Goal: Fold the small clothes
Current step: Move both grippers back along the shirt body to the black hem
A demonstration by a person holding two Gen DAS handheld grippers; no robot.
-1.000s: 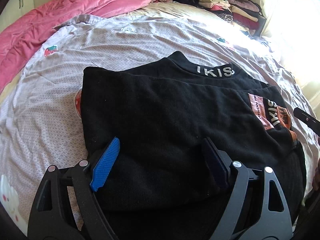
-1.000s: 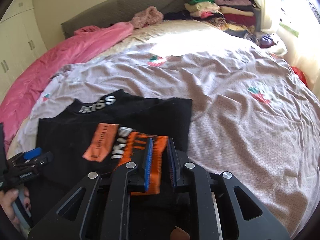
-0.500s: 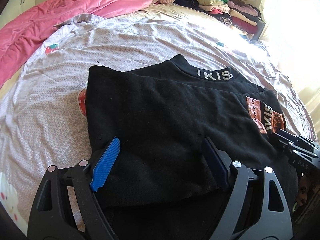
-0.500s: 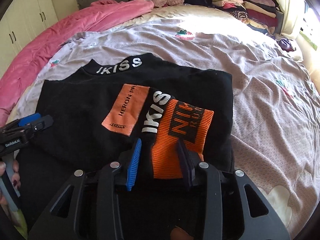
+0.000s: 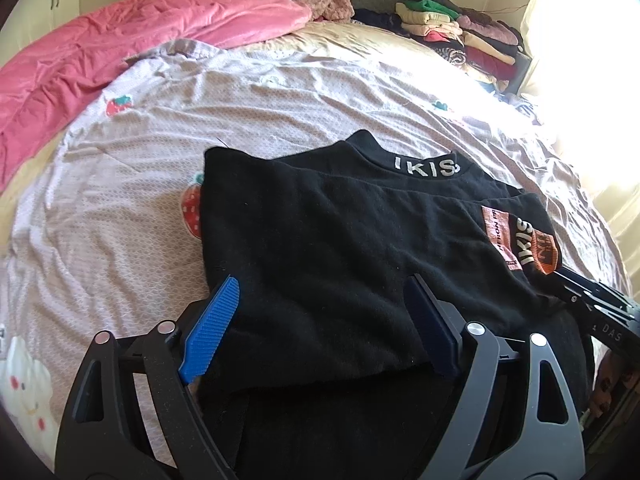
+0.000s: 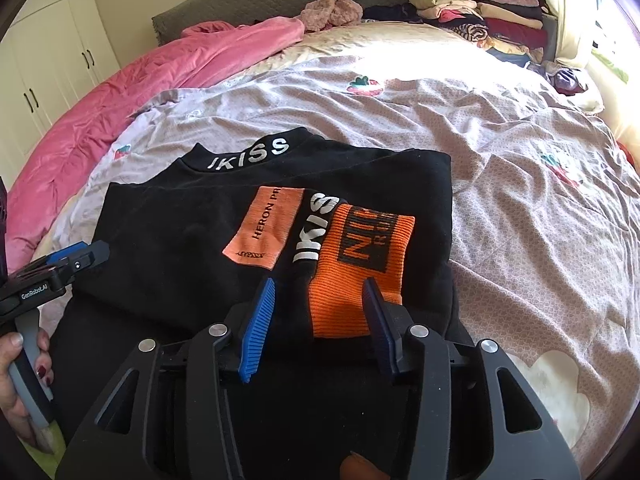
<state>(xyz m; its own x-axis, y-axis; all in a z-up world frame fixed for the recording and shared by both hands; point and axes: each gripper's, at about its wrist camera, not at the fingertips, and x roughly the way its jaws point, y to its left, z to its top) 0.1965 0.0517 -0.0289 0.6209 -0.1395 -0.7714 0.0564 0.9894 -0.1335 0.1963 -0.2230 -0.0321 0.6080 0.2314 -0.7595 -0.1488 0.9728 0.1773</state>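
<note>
Blue pads on your left gripper [image 5: 320, 320] stand wide apart, nothing clamped, hovering over the near left part of the black sweater [image 5: 340, 248]. Your right gripper [image 6: 316, 316] is parted too, jaws straddling the orange ribbed cuff [image 6: 360, 264] without pinching it; whether the pads touch the knit, can't tell. Your left hand [image 6: 20, 384] with dark red nails wraps the left handle at the left edge of the right view.

Sweater lies on the near part of the bed [image 5: 100, 220], over the strawberry-print sheet [image 6: 540, 240]. It looks part-folded: sleeves brought across the front, cuff and orange patch [image 6: 266, 228] on top, white-lettered collar [image 6: 248, 154] pointing to the head of the bed, a loose dark layer near your grippers. Judging from that, the next fold is bottom-to-collar, not yet done.

Risks:
- Thick knit, layered. Grab only the top layer and the sleeve slides off, fold opens.
- Cuff sits loose on top; lifting the hem unevenly with the two grippers could tip it sideways.
- Sheet is wrinkled and soft; pinch too deep and you drag the sheet along.
- Black on black hides the edges, easy to miss the hem.

Further out: pink duvet [image 5: 100, 52] along the left edge, stack of folded clothes [image 6: 480, 12] at the far right corner, well apart from the sweater.
</note>
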